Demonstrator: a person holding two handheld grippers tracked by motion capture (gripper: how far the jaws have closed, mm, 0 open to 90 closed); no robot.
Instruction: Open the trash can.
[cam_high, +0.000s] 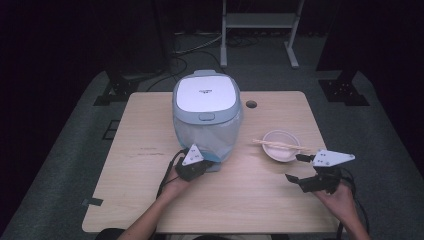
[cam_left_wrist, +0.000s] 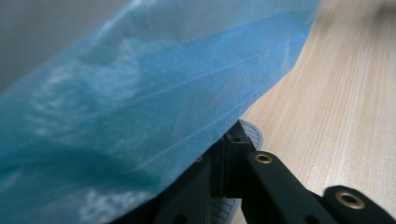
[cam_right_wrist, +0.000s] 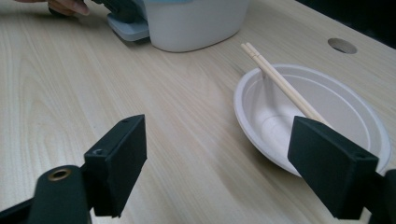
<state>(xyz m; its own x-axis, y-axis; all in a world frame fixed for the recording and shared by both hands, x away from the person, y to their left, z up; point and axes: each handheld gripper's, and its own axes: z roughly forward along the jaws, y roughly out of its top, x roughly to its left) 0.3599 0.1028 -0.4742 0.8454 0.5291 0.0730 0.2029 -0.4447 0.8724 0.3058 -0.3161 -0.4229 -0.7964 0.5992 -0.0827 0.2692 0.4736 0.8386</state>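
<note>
A white and grey rice cooker (cam_high: 206, 95) stands at the table's middle with its lid down. A thin blue plastic film (cam_high: 205, 137) covers its front. My left gripper (cam_high: 202, 162) is at the cooker's front base, shut on the lower edge of that film (cam_left_wrist: 140, 93); its jaws (cam_left_wrist: 231, 149) meet where the film runs in. A white bowl (cam_high: 282, 152) lies to the right with a pair of wooden chopsticks (cam_high: 280, 145) across its rim. My right gripper (cam_high: 295, 167) stands open just in front of the bowl (cam_right_wrist: 345, 107), nothing between its jaws (cam_right_wrist: 224, 154). The chopsticks (cam_right_wrist: 280, 84) run toward its right jaw.
The wooden table (cam_high: 250, 200) has a round cable hole (cam_high: 251, 104) behind the bowl. Bare wood lies at the left and along the front edge. A metal frame's legs stand on the floor beyond the table.
</note>
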